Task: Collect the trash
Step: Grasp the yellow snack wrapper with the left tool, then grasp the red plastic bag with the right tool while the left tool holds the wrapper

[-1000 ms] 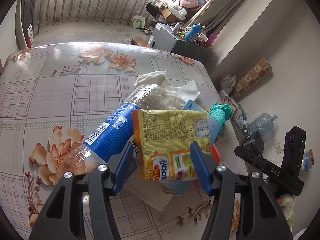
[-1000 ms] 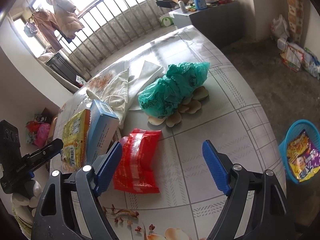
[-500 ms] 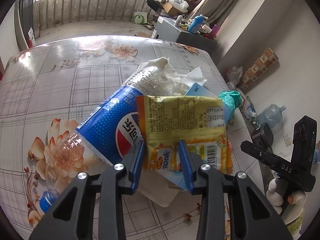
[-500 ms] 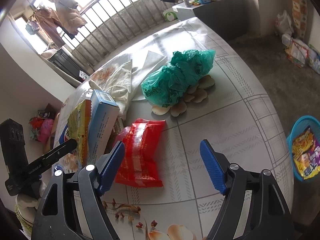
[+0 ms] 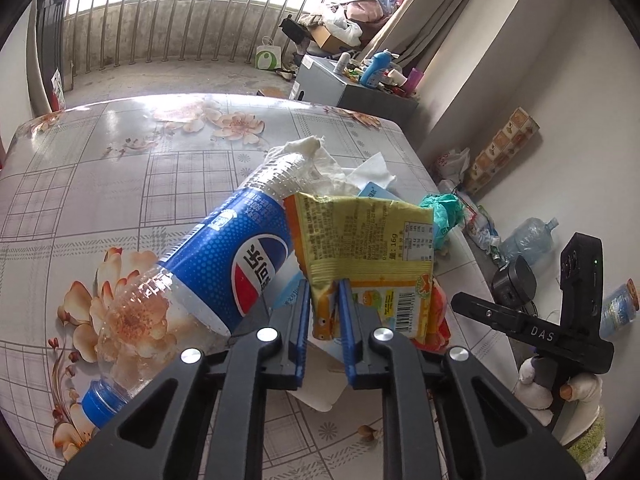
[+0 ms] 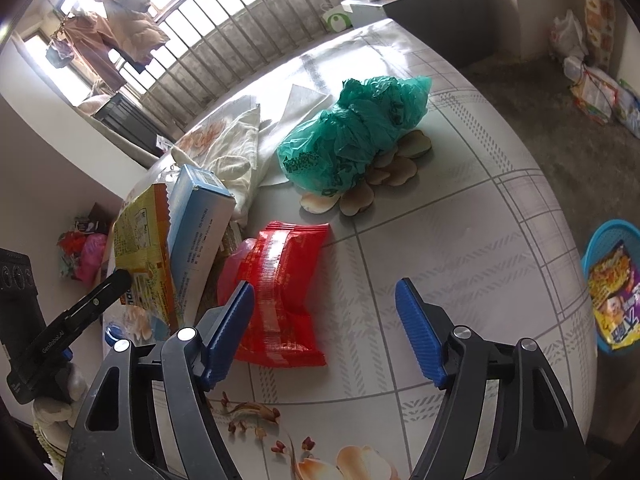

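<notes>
The left tool (image 5: 323, 312) pinches the lower edge of a yellow snack wrapper (image 5: 362, 240), its blue jaws having just been closing until the packet is caught between them, at the right-hand side of a bench (image 5: 120, 184) covered in a flowered, checked cloth. The wrapper stands up from a heap of rubbish: an empty cola bottle (image 5: 224, 264) lies just beside it to the left, crumpled tissue (image 5: 316, 160) behind it, a pale blue carton (image 6: 200, 224) leaning against its back. The right tool (image 6: 325, 330) hangs over the same side of the bench with its jaws spread and nothing between them, though they have just been narrowing a little; its left finger sits over the near corner of a red packet (image 6: 280, 284) lying flat on the cloth, with a bunched green plastic bag (image 6: 356, 132) farther on toward the bench's far edge. A blue basket (image 6: 608, 280) already holding a bright wrapper waits on the floor beyond the right edge. The step in hand appears to be the pick-up of the yellow wrapper, the grip now made. The next move would call for lifting it clear of the bottle and carton without dragging them along, then carrying it over the bench edge to the basket, while the right tool looks placed to take the red packet
</notes>
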